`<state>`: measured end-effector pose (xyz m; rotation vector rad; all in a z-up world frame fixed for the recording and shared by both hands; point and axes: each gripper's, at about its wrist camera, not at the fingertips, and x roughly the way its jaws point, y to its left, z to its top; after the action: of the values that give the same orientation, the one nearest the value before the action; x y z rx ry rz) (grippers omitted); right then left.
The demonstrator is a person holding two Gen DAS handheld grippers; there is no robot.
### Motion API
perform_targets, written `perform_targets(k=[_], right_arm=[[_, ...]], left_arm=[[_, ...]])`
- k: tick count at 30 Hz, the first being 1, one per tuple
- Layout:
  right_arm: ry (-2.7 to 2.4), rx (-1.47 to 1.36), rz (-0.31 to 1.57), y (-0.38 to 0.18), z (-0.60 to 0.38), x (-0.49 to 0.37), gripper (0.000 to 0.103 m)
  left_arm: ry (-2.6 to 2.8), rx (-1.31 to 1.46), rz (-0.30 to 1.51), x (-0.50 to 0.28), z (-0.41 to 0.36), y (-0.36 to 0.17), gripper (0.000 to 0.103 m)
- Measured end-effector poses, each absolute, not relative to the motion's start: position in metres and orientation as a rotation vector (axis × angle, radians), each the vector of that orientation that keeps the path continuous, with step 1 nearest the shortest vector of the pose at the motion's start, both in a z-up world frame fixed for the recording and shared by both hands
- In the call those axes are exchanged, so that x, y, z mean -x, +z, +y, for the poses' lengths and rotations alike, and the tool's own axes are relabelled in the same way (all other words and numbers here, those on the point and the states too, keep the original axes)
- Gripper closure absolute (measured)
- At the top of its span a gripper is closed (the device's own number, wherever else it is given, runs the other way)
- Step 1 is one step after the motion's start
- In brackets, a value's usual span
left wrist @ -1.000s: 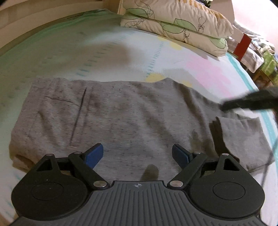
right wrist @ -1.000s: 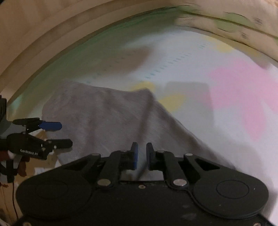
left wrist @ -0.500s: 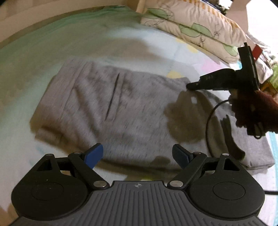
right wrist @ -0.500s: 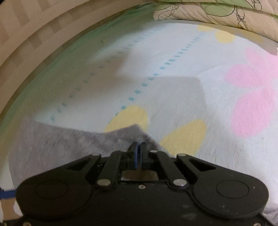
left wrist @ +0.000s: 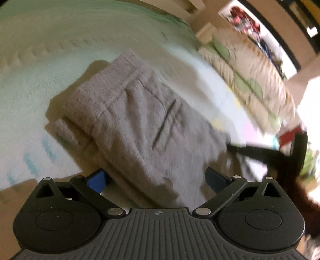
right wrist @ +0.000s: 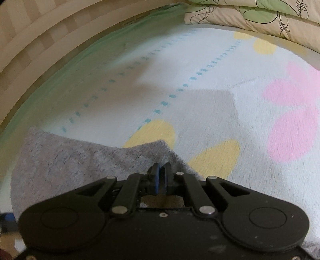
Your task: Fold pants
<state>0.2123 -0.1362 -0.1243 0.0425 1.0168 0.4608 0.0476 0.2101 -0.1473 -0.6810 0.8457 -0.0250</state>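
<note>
Grey pants (left wrist: 140,120) lie folded lengthwise on the bed, waistband at the far left in the blurred left wrist view. My left gripper (left wrist: 156,178) is open and empty, its blue pads spread wide over the near edge of the pants. The right gripper shows there as a dark shape (left wrist: 258,154) at the pants' right side. In the right wrist view the grey pants (right wrist: 80,160) fill the lower left. My right gripper (right wrist: 161,180) is shut on a raised fold of the grey fabric.
The bed sheet (right wrist: 220,84) is pale with yellow and pink blobs and dotted blue lines. Leaf-print pillows (right wrist: 260,18) lie at the head of the bed. A beige striped wall (right wrist: 40,34) borders the bed's far side.
The left wrist view has swung and tilted, the waistband now further up. The right gripper closed on the pants' edge one second ago and stays clamped, with little movement since.
</note>
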Motion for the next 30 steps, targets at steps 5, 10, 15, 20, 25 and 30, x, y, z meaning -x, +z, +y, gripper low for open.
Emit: perform_targets(k=[5, 10, 15, 20, 25, 30], right_arm=[[0.474, -0.032, 1.026, -0.121, -0.137, -0.206, 0.095], [0.520, -0.054, 1.048, -0.112, -0.138, -0.191, 0.089], [0.628, -0.060, 1.073, -0.105, -0.138, -0.148, 0.089], [0.732, -0.019, 1.131, -0.106, -0.135, -0.081, 0.089], [0.794, 0.051, 1.162, -0.113, -0.128, -0.034, 0.087], [0.746, -0.020, 1.138, -0.087, -0.148, -0.040, 0.086]], left_arm=[[-0.039, 0.710, 0.831, -0.071, 0.218, -0.151, 0.001], [-0.038, 0.727, 0.816, -0.081, 0.212, -0.154, 0.001], [0.004, 0.765, 0.813, -0.086, 0.212, -0.154, 0.001], [0.048, 0.703, 0.813, -0.085, 0.205, -0.150, 0.032], [0.052, 0.667, 0.808, -0.079, 0.211, -0.147, 0.070], [0.002, 0.458, 0.693, -0.072, 0.178, -0.105, 0.077]])
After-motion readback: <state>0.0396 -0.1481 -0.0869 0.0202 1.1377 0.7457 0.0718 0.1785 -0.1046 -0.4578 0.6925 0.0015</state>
